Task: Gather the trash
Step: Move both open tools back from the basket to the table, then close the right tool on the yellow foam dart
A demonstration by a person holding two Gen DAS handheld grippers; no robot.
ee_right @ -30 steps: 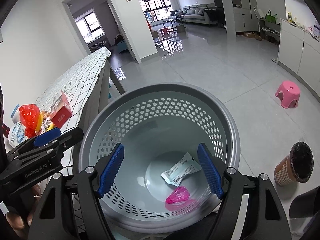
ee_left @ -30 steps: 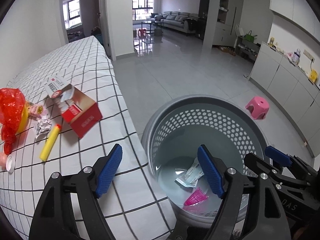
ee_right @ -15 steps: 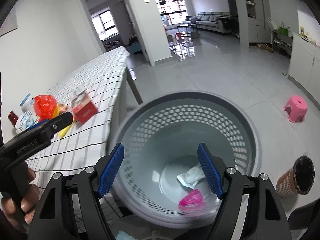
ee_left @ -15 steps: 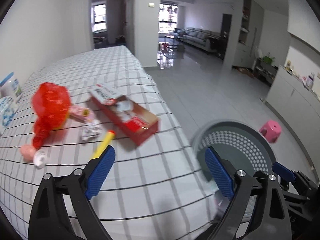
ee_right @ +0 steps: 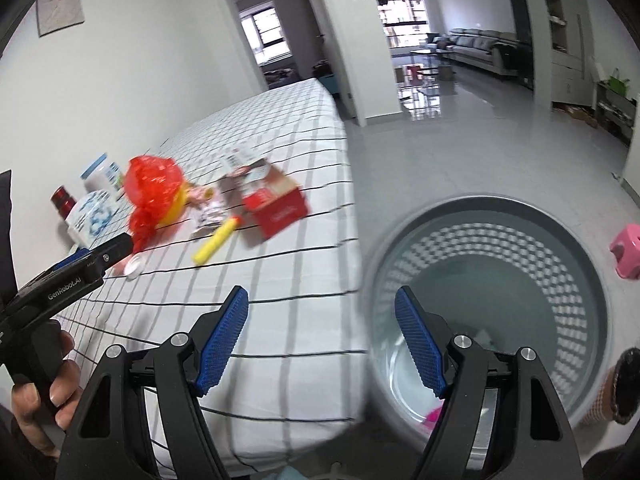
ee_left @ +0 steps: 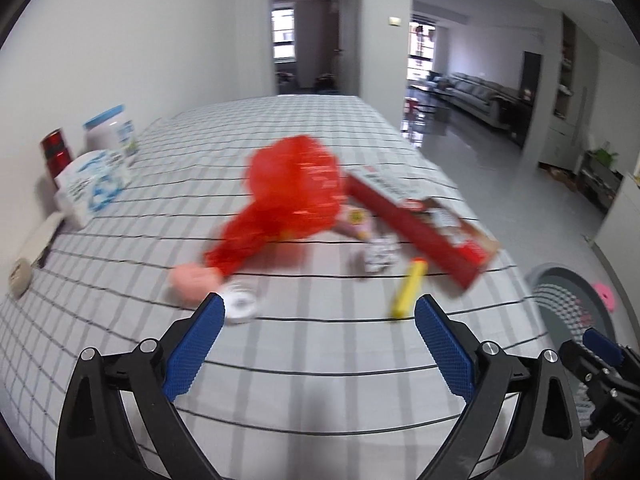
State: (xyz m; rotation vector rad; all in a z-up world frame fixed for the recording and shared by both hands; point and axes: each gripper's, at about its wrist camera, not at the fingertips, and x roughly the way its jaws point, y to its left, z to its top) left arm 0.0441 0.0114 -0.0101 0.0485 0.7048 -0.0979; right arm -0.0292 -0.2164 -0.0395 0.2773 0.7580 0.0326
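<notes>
Both hand-held grippers have swung from the basket (ee_right: 492, 296) to the tabletop (ee_left: 320, 360). The left hand-held gripper (ee_left: 316, 344) and right hand-held gripper (ee_right: 320, 340) gape empty; the yellow tube (ee_left: 408, 288) lies just ahead, likely next.

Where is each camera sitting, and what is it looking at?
Left wrist: on the left gripper, facing the checked table and its litter; its open blue fingers show.
Right wrist: on the right gripper, above the table edge and grey basket; its open fingers and the hand holding the other gripper show.
Shared: red bag, yellow tube, red box, basket.
</notes>
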